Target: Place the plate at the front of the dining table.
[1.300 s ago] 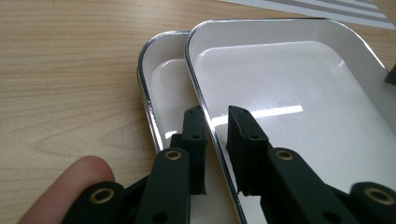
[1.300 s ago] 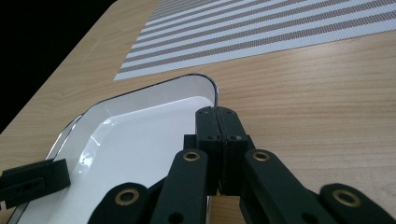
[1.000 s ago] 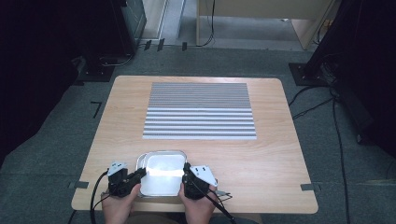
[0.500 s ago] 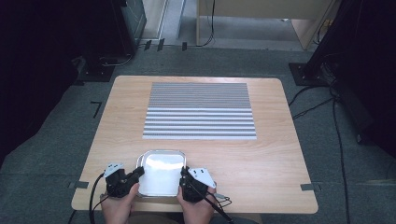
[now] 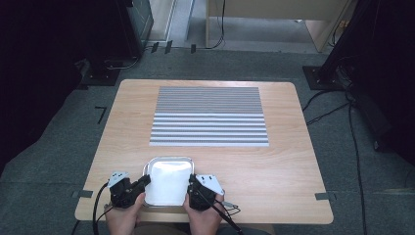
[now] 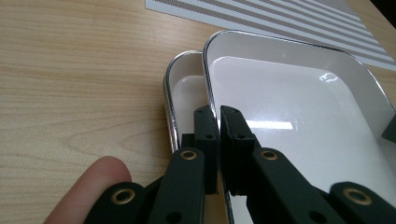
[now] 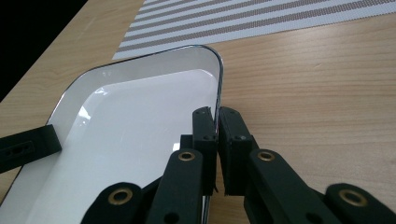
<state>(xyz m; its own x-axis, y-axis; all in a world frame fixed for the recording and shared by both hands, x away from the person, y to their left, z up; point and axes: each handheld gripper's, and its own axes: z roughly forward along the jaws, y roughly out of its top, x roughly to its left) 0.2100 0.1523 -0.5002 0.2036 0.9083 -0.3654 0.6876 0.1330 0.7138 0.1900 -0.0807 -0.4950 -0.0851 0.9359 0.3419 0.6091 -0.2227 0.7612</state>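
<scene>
- A white tray with a chrome rim sits at the near edge of the wooden desk, between the two hands.
- The left tool is clamped on the tray's left rim, its jaws nearly together around the edge.
- In the left gripper view a second tray lies under the held one, offset to the side.
- The right tool pinches the tray's right rim.
- A striped mat lies farther back, apart from the tray.
</scene>
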